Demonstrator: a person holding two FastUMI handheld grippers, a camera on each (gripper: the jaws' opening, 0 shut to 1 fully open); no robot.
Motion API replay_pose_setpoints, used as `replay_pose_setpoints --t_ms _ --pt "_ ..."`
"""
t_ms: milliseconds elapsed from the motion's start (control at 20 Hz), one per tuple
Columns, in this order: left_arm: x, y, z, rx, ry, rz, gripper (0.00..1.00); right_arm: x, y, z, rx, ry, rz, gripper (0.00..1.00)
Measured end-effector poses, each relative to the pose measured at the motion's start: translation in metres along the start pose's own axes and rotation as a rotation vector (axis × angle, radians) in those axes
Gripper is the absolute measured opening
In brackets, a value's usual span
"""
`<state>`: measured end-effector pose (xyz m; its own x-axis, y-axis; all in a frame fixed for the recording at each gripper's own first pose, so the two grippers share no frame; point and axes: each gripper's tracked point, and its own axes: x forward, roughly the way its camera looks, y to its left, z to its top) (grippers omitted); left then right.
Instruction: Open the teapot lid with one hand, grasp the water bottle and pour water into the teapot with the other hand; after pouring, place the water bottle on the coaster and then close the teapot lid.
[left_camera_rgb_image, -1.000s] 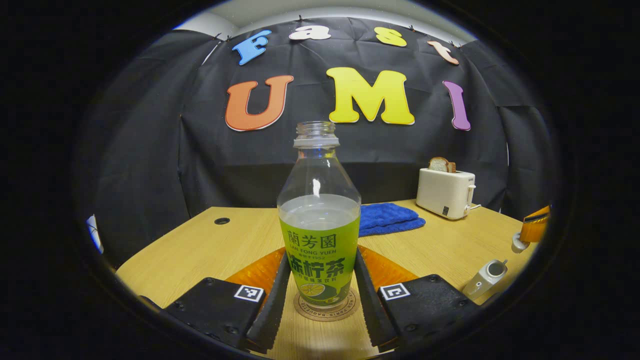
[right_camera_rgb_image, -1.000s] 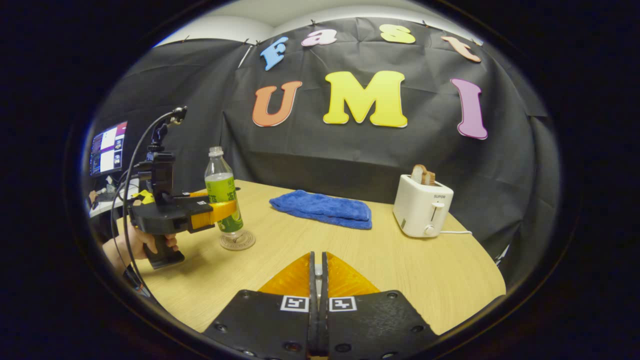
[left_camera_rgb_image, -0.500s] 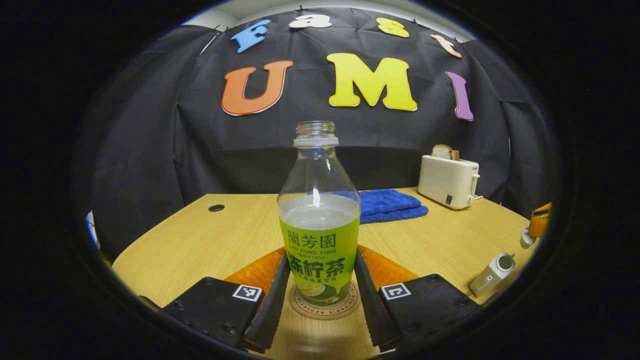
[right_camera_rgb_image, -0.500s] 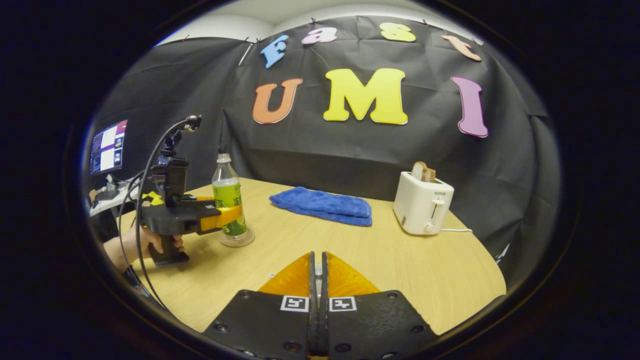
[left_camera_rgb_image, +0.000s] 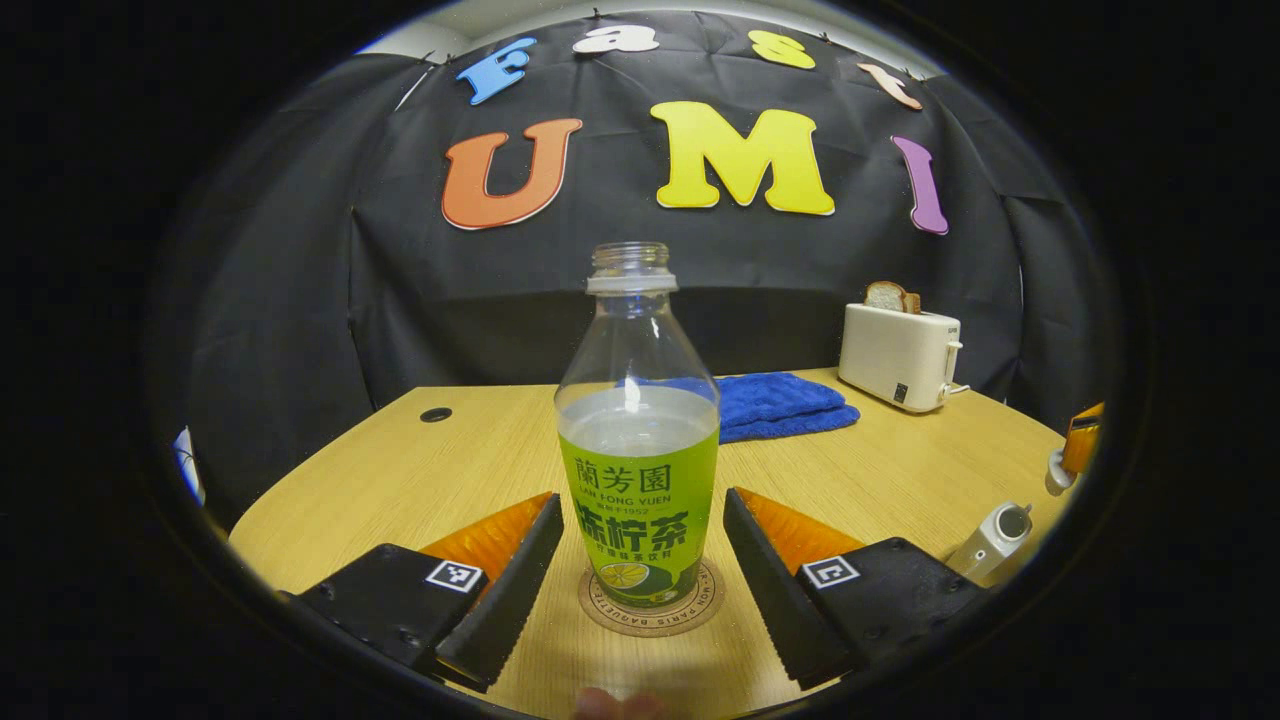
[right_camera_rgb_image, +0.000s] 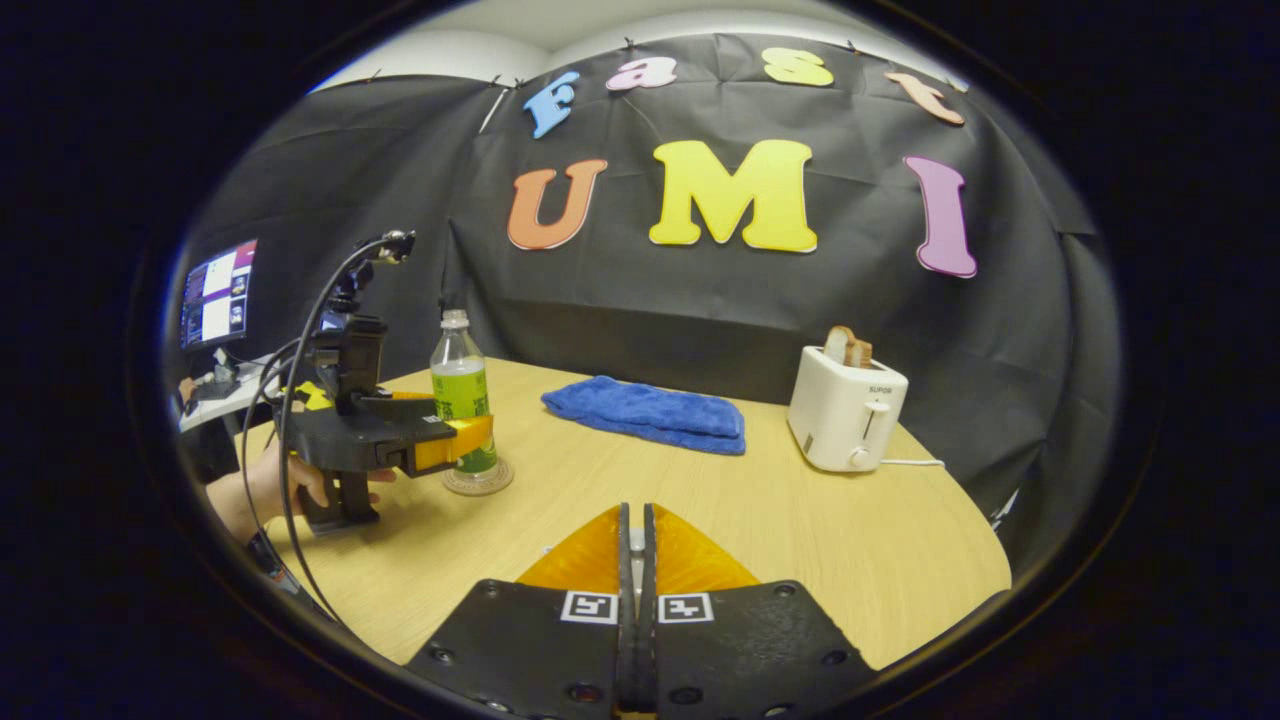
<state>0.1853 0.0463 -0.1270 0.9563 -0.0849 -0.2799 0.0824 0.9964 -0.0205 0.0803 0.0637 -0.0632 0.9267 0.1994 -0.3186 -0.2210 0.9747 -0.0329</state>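
Note:
A clear water bottle (left_camera_rgb_image: 638, 470) with a green label and no cap stands upright on a round coaster (left_camera_rgb_image: 700, 615). My left gripper (left_camera_rgb_image: 640, 500) is open, one finger on each side of the bottle with a gap to it. In the right gripper view the bottle (right_camera_rgb_image: 462, 400) and coaster (right_camera_rgb_image: 480, 485) sit at the left, with the left gripper (right_camera_rgb_image: 470, 440) beside them in a hand (right_camera_rgb_image: 265, 490). My right gripper (right_camera_rgb_image: 632, 515) is shut on a small pale piece. At the right edge of the left gripper view it (left_camera_rgb_image: 1078, 445) holds the white teapot lid (left_camera_rgb_image: 1052, 480) above the open teapot (left_camera_rgb_image: 988, 540).
A white toaster (right_camera_rgb_image: 845, 410) with bread stands at the back right of the wooden table (right_camera_rgb_image: 800, 540). A folded blue towel (right_camera_rgb_image: 645, 412) lies at the back middle. A monitor (right_camera_rgb_image: 215, 295) glows past the table's left side. A cable hole (left_camera_rgb_image: 436, 414) marks the table's far left.
My left gripper's fingers have spread apart and let go of the bottle, which now stands free on the coaster. The right gripper has stayed shut and nearly still.

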Motion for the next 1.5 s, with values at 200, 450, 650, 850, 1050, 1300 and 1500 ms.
replay_pose_setpoints --t_ms 200,450,650,850,1050,1300,1500 --pt "-0.020 0.005 0.008 -0.018 -0.010 0.011 0.99 -0.002 0.003 0.004 0.004 -0.013 0.005 0.00" --pt "-0.059 0.025 0.006 -0.052 -0.005 0.059 0.99 0.001 0.012 0.010 0.005 -0.035 0.019 0.00" --pt "-0.104 0.045 0.012 -0.054 -0.039 0.116 0.99 0.011 0.018 0.006 0.014 -0.039 0.040 0.00" --pt "-0.147 0.058 0.020 -0.034 -0.086 0.159 0.99 0.023 0.017 -0.006 0.016 -0.014 0.039 0.00" --pt "-0.170 0.062 0.022 -0.018 -0.114 0.183 0.99 0.029 0.017 -0.015 0.011 0.007 0.038 0.00" --pt "-0.177 0.059 0.022 -0.016 -0.128 0.180 0.99 0.036 0.017 -0.022 0.000 0.018 0.034 0.00" --pt "-0.178 0.061 0.020 -0.026 -0.119 0.183 0.99 0.036 0.015 -0.023 0.008 0.017 0.030 0.00"
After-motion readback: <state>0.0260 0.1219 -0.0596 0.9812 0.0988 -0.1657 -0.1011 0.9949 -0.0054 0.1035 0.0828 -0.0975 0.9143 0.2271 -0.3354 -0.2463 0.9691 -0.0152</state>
